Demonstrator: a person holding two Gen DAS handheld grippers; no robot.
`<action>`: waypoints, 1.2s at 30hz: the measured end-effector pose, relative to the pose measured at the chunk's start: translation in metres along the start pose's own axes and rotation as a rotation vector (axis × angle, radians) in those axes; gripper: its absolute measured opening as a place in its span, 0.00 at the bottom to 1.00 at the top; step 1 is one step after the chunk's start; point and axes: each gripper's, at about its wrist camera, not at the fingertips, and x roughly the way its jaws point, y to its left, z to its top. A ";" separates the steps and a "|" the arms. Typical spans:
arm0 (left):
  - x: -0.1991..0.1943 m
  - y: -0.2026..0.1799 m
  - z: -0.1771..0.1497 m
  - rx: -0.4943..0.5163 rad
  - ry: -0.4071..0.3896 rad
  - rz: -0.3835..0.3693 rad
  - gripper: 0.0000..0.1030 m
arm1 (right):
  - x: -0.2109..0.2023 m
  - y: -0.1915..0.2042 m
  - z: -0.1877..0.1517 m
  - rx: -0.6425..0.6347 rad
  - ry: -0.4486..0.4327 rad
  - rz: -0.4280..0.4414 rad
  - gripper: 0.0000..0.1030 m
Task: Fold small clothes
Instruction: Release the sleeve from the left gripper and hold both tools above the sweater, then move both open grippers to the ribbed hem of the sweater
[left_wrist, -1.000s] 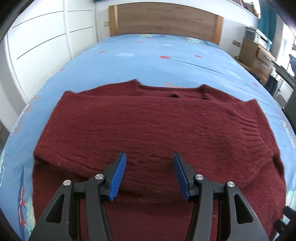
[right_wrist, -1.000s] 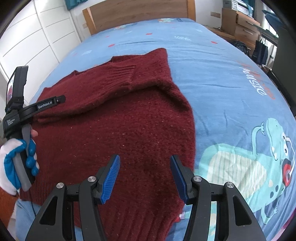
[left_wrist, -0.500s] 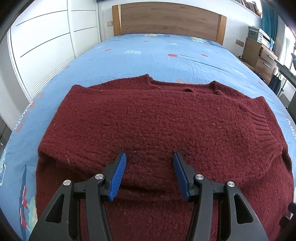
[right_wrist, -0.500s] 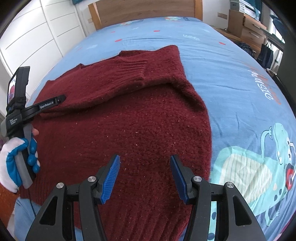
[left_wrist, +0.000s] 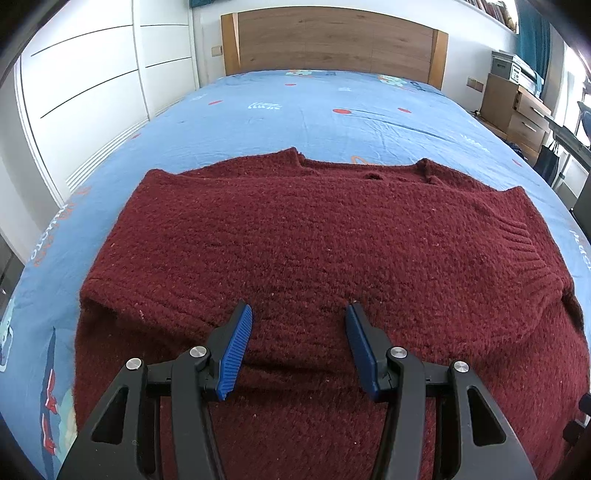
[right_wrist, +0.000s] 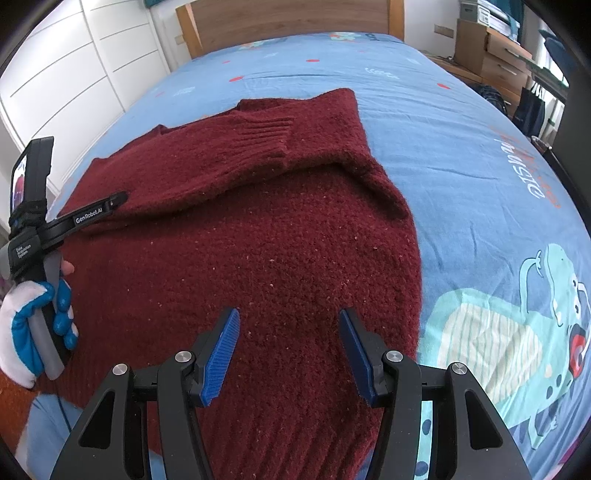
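A dark red knitted sweater (left_wrist: 314, 240) lies flat on the blue bed sheet (left_wrist: 332, 107), its neck toward the headboard. Both sleeves are folded across its body; the ribbed cuff (right_wrist: 266, 129) of one shows in the right wrist view. My left gripper (left_wrist: 299, 321) hovers over the sweater's lower middle, open, with nothing between its blue pads. My right gripper (right_wrist: 288, 321) hangs over the sweater (right_wrist: 240, 258) near its right edge, open and empty too. In the right wrist view the left gripper's body (right_wrist: 37, 229) is at the far left, held by a gloved hand (right_wrist: 26, 325).
A wooden headboard (left_wrist: 332, 40) closes the far end of the bed. White wardrobe doors (left_wrist: 81, 92) run along the left. A wooden drawer unit (left_wrist: 517, 110) stands at the right. The sheet carries a dinosaur print (right_wrist: 517, 332) right of the sweater.
Both wrist views have pulled back a little from the sweater, so more of the bed and headboard shows. Both grippers stay open at the same width. The sweater has not moved.
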 end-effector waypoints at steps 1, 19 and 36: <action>0.000 0.000 0.000 0.001 0.001 -0.001 0.46 | 0.000 0.000 0.000 0.000 0.000 0.000 0.56; -0.043 0.029 -0.013 -0.006 0.051 0.044 0.46 | -0.045 -0.024 -0.013 0.047 -0.045 -0.027 0.56; -0.140 0.081 -0.050 0.003 0.040 0.132 0.60 | -0.105 -0.047 -0.065 0.138 -0.062 -0.027 0.62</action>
